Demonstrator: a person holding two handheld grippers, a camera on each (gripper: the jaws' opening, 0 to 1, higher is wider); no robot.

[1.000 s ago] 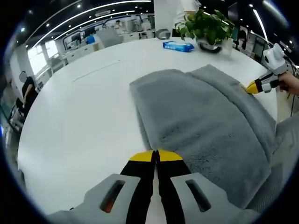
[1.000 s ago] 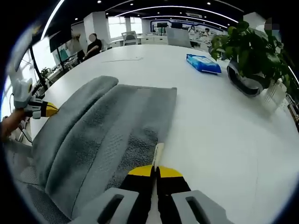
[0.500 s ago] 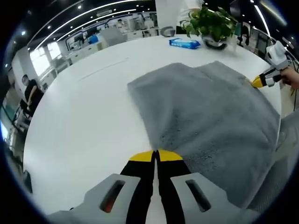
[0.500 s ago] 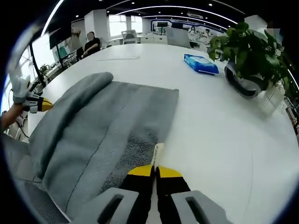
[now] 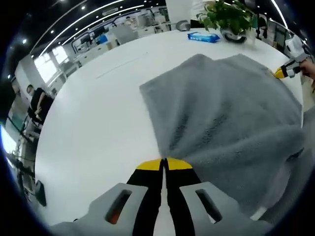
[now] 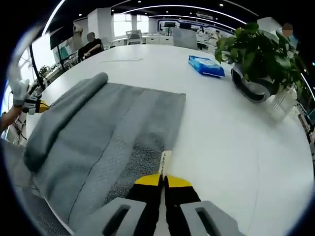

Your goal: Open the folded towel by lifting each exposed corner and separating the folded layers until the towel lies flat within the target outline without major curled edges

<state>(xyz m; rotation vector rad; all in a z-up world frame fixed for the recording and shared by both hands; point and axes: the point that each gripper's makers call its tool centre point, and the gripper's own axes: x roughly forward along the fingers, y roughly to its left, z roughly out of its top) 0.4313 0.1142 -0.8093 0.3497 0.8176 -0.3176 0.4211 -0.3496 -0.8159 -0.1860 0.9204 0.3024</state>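
Since a second ago, the towel's [image 5: 226, 113] upper layer is spreading wider across the tabletop [image 5: 93, 128] in the left gripper view, and the fold ridge that was running down its middle is flattening out. In the right gripper view the rolled edge of the towel [image 6: 106, 130] is sitting farther toward my left gripper [image 6: 40, 105] than it was.

I am holding my left gripper [image 5: 165, 163] with its fingers pressed together on the near corner of the towel, the cloth fanning out from the yellow tips. I am keeping my right gripper [image 6: 163, 180] pinched shut on the towel's edge, where a pale tag is sticking up between the tips. My right gripper [image 5: 285, 72] is also showing at the far side of the left gripper view, touching the towel's far corner.

Most of the towel is lying on the white tabletop, with one side hanging over the near rim. Beyond it, a blue pack [image 6: 206, 66] is lying beside a potted plant [image 6: 253, 54].
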